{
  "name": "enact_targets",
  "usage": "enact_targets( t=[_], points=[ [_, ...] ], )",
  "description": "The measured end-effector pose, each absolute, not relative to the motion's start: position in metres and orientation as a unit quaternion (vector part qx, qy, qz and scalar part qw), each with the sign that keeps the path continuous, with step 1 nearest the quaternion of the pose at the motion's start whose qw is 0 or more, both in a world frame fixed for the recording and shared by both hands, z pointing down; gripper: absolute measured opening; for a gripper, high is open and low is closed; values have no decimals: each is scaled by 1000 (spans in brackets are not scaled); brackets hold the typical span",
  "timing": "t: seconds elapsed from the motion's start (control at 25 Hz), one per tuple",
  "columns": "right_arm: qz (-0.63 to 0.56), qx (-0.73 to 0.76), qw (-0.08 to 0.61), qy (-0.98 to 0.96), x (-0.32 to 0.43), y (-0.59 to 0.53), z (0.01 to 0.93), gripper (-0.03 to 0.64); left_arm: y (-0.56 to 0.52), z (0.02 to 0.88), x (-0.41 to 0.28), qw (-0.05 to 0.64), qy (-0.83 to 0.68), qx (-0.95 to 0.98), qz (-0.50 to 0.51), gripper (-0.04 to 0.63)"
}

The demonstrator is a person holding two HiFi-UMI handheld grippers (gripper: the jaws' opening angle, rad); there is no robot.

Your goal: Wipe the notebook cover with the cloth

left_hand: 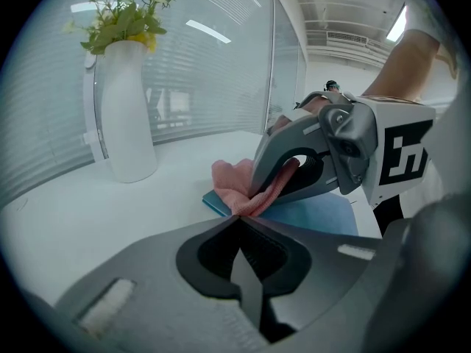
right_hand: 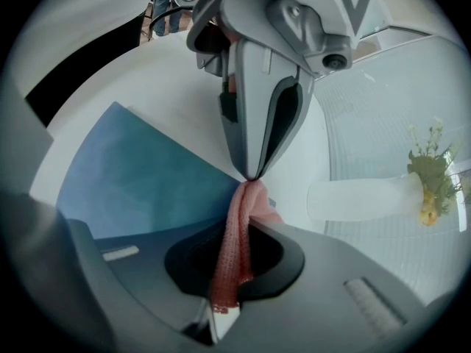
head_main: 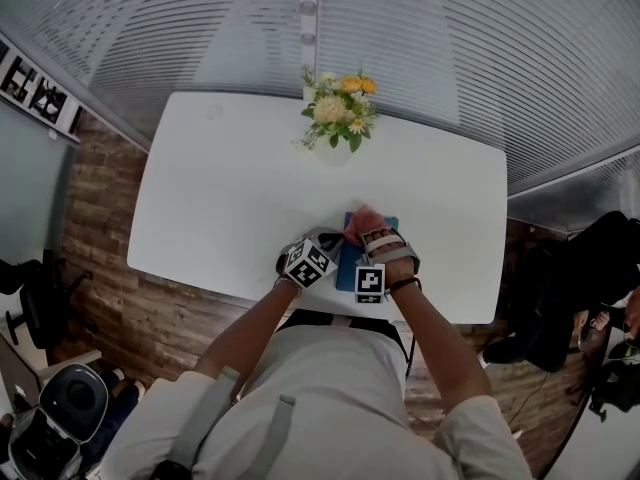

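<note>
On the white worktop (head_main: 230, 198), which fills most of the head view, a white vase (left_hand: 125, 109) of yellow and white flowers (head_main: 340, 108) stands upright near the far edge. Well apart from it, close to the near edge and right in front of me, the blue notebook (right_hand: 140, 175) lies flat with its cover up. Both grippers are over it, meeting nose to nose above its far end. My left gripper (left_hand: 237, 218) has its jaws brought together, the tips pinching one end of the pink cloth (right_hand: 235, 241). My right gripper (right_hand: 239, 230) is closed too, and the cloth runs down between its jaws, right into the throat. In the right gripper view the strip is pulled fairly straight between the two sets of jaws. In the left gripper view the loose part of it bunches just beyond my jaw tips, over the notebook's far corner. Whether that bunch touches the cover I cannot tell.
</note>
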State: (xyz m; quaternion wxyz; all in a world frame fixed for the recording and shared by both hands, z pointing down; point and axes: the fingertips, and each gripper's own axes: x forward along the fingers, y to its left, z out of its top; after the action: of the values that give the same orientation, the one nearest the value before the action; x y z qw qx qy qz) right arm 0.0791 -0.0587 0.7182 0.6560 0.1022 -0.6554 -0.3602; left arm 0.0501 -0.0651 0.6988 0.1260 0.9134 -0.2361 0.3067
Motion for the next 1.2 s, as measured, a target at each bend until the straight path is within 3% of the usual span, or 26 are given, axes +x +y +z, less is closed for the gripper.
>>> enact_targets(
  t=[1.2],
  points=[
    [-377,89,655,-649,77,-41,716,6,-68,705,50,141,-241,901,333,2]
  ],
)
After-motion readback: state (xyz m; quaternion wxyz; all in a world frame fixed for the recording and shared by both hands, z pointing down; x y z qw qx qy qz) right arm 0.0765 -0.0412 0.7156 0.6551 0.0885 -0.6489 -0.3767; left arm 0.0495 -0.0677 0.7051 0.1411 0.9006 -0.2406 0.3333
